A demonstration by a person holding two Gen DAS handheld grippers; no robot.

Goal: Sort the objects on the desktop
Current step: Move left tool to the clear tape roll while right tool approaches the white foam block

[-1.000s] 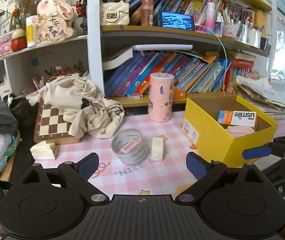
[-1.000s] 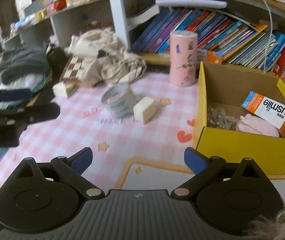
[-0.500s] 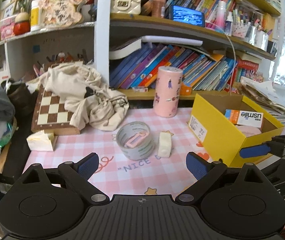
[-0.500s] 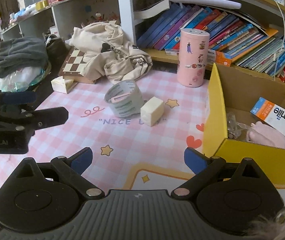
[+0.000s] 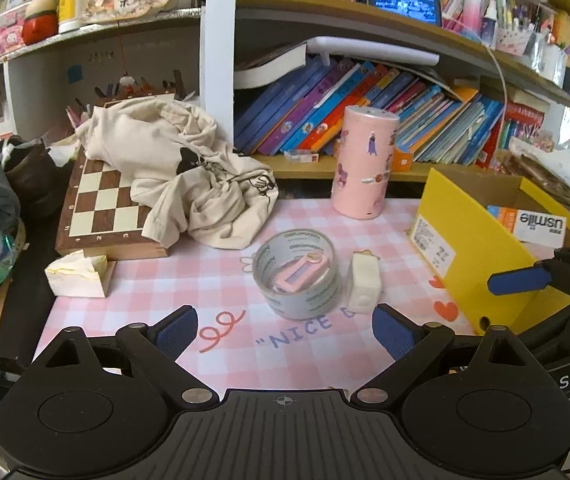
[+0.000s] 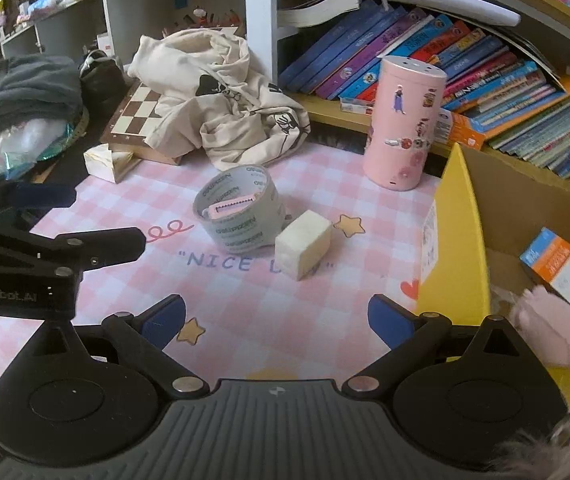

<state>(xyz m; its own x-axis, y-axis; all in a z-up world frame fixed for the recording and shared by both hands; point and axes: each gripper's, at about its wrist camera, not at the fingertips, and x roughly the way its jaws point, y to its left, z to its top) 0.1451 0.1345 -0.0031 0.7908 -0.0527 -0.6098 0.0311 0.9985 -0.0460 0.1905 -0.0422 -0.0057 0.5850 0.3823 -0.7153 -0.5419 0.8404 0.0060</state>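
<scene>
We hold left hand-held gripper [image 5: 284,327] wide open, empty, above pink checked mat [image 5: 221,336] on bench. Right hand-held gripper [image 6: 277,318] also spread wide, nothing between fingers. Grey tape roll [image 5: 296,273] lies flat mid-mat, pink comb [image 5: 299,274] inside it. Cream block [image 5: 363,285] just beside roll. Pink canister [image 5: 365,162] upright behind. Yellow box [image 5: 481,252] at right holds usmile carton [image 5: 527,222].

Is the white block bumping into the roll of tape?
Cannot tell. In the right wrist view the white block sits right beside the tape roll with no clear gap, but the contact itself isn't plain.
</scene>
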